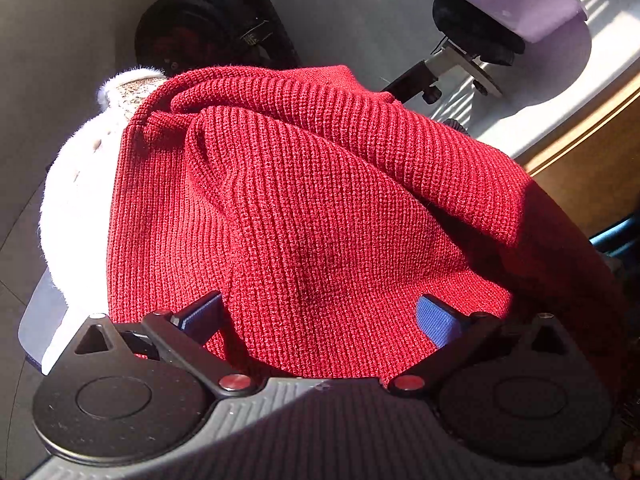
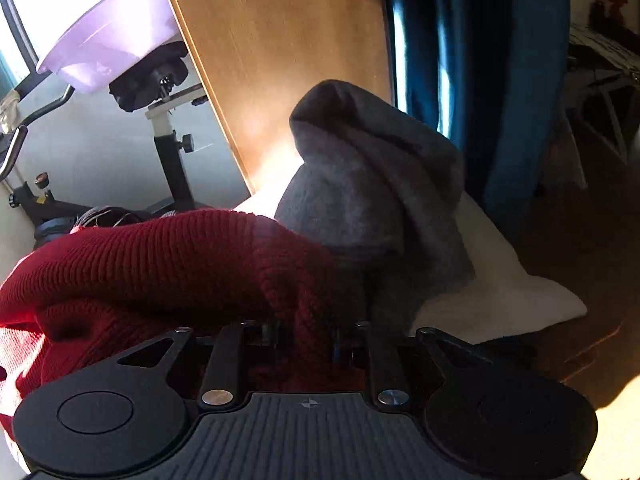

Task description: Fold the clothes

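Right tongs (image 2: pixel 306 340) pinching red sweater (image 2: pixel 160 264), left tongs (image 1: pixel 320 316) spread, grey garment (image 2: pixel 372 184) behind

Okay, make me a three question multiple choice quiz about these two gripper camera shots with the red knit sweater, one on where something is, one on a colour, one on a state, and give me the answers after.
1. Where is the grey garment relative to the red knit sweater?
A. Behind it, beyond the sweater's fold
B. Under the purple basin
C. Hanging on the curtain

2. What colour is the basin resting on the exercise bike seat?
A. Green
B. Pale purple
C. Orange

3. How do the left gripper's jaws stand?
A. Shut on the white garment
B. Wide apart over the sweater
C. Shut with nothing between them

Answers:
1 A, the right wrist view shows grey cloth rising past the red fold.
2 B, it looks lilac in both views.
3 B, the blue pads sit far apart with red knit between them.
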Available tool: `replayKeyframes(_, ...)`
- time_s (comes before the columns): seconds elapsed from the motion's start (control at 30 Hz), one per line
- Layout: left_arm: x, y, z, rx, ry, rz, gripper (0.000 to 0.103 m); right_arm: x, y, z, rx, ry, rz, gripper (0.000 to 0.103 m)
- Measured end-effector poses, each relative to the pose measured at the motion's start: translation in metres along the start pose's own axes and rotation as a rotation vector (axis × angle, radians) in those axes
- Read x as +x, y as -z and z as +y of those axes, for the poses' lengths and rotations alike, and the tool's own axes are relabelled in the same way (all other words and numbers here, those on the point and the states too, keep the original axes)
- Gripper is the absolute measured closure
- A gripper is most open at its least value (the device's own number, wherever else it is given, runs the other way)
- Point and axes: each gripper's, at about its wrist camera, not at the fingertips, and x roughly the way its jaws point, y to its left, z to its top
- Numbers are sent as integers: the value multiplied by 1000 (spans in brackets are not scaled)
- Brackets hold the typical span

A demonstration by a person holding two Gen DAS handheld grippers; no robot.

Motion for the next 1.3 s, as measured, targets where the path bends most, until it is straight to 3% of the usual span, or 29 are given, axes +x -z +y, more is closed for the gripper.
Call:
replayKeyframes(0.07,3,-1,2,-1,-27,6,0,6,8,12,-16,7,34,72)
replayKeyframes(0.17,6,-3,9,-29,-60,21,0,-5,9,33,-63,34,-28,51)
replayKeyframes(0.23,5,-4,15,-60,-44,20,1,-13,1,44,-112,22,-67,28)
replayKeyframes(0.33,1,-5,16,-49,-39,-2,20,-26,-9,65,-228,4,-138,10)
replayKeyframes(0.4,-4,-4,14,-20,-35,-26,40,-30,-14,80,-310,-26,-175,2)
replayKeyframes(0.5,-13,-1,12,9,-25,-63,60,-25,-13,101,-433,-66,-185,1)
replayKeyframes(0.6,-26,2,15,-43,2,-95,79,-9,-10,122,-544,-74,-173,1)
replayKeyframes(0.67,-35,5,16,-86,31,-110,84,3,-10,129,-567,-82,-165,1)
replayKeyframes(0.77,-48,10,5,-61,55,-127,85,25,-22,129,-451,-155,-100,7)
replayKeyframes(0.8,-51,13,0,-44,59,-131,86,31,-27,126,-398,-200,-72,26)
replayKeyframes(0.83,-55,15,-6,-22,62,-134,86,36,-31,124,-368,-241,-50,57)
replayKeyframes(0.93,-65,24,-27,42,121,-126,87,33,-37,119,-342,-300,-57,81)
replayKeyframes(1.03,-69,34,-49,131,203,-81,87,16,-43,100,-290,-337,-105,84)
replayKeyframes(1.13,-60,41,-56,140,212,-36,78,-2,-51,66,-198,-327,-140,85)
replayKeyframes(1.2,-46,41,-51,82,156,-15,47,-4,-55,43,-157,-299,-149,85)
replayKeyframes(1.3,-27,36,-40,-1,124,-2,41,1,-56,19,-137,-263,-126,85)
